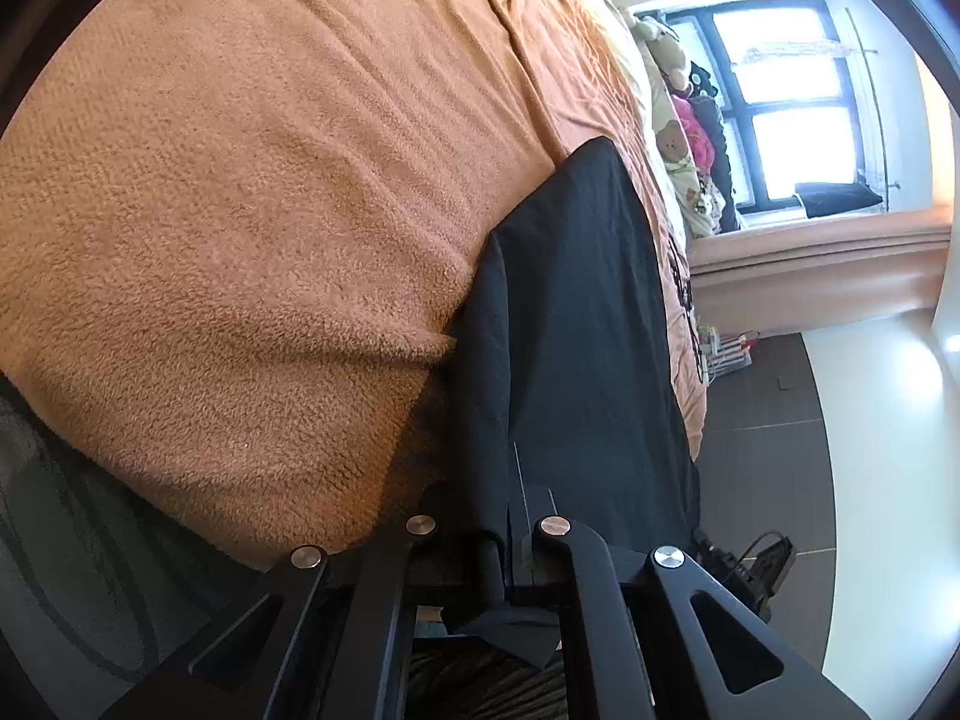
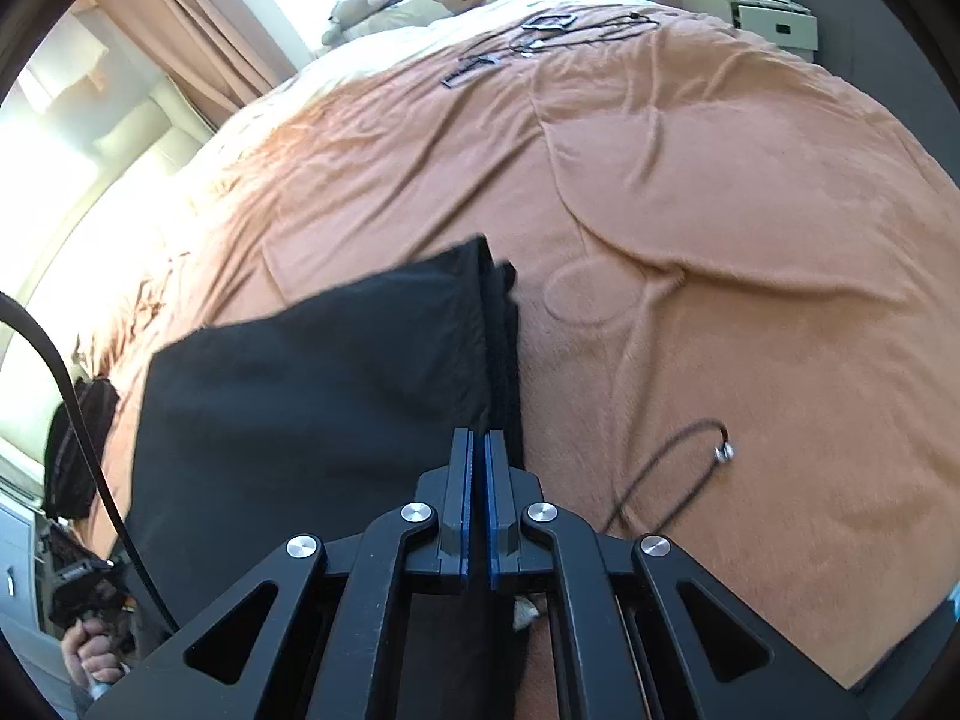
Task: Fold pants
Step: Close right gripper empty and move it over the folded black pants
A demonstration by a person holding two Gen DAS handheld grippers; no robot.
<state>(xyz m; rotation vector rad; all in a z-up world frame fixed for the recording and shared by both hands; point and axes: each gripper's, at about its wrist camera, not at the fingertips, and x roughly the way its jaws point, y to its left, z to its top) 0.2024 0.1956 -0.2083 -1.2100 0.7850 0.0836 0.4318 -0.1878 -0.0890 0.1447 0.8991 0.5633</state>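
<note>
Black pants lie flat on an orange fleece blanket near the bed's edge. My left gripper is shut on the pants' near end. The cloth runs between its fingers, and a dark flap of it sticks out behind them. In the right wrist view the same pants spread to the left. My right gripper, with blue pads, is shut on their folded right edge. That edge leads straight into the closed jaws, and black cloth shows under the linkage.
A black cord with a metal tip lies on the blanket right of the pants. More cables lie farther up the bed, with soft toys by the window. A person's hand is at lower left. Dark floor tiles border the bed.
</note>
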